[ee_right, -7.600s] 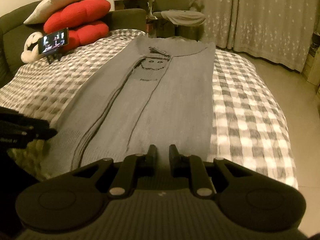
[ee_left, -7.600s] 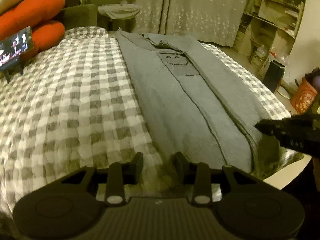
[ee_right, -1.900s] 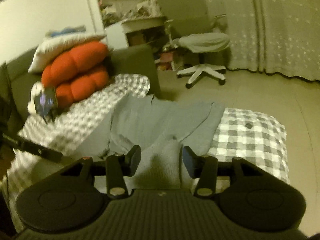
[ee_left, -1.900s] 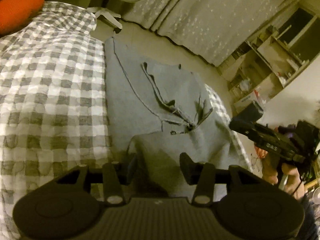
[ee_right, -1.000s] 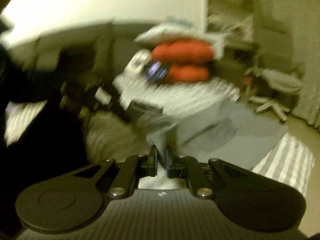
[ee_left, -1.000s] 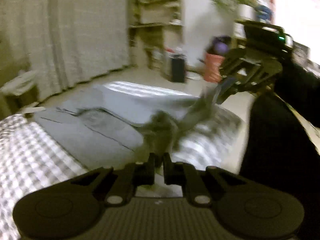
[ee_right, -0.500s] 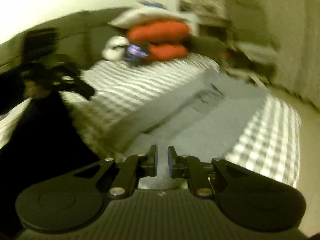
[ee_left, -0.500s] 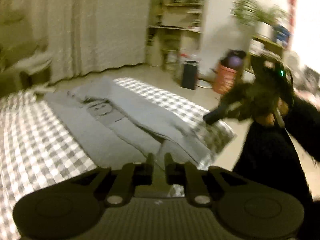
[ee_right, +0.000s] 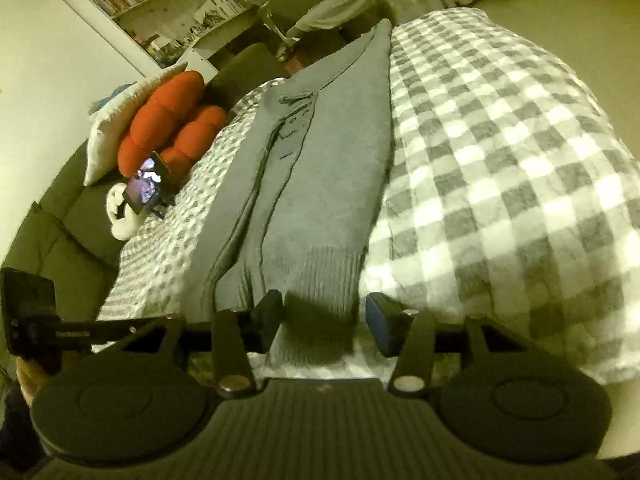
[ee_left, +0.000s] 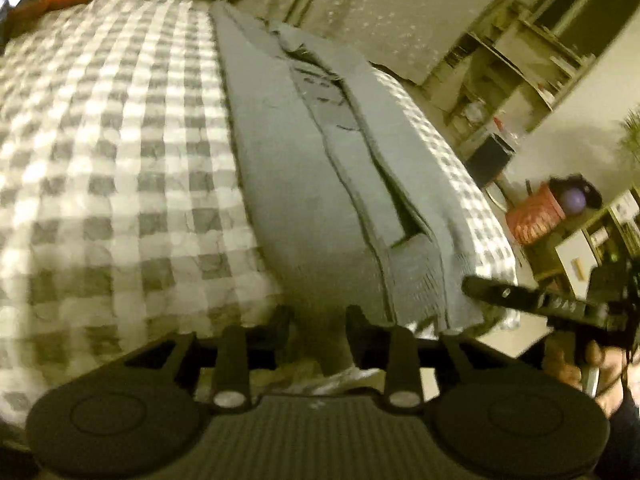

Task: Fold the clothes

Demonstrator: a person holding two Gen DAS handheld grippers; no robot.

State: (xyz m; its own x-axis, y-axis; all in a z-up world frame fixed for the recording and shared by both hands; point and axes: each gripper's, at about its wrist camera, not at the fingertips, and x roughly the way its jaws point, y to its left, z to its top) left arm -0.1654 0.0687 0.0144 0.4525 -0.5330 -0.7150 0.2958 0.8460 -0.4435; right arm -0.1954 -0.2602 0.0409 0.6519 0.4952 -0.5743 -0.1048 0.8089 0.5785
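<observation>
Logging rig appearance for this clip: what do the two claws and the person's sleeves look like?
Both claws, left claw and right claw, are matte black, with two round discs, a ribbed centre panel and silver screws. A blue pad lines one right finger. The sleeve looks dark.

Dim yellowish room light, checkered bedspread [ee_right: 500, 168], red cushions [ee_right: 168, 120] on a dark sofa [ee_right: 64, 216], dotted curtains [ee_left: 380, 12], wooden shelves [ee_left: 532, 52], office chair [ee_right: 336, 4], bare floor [ee_right: 568, 12].
</observation>
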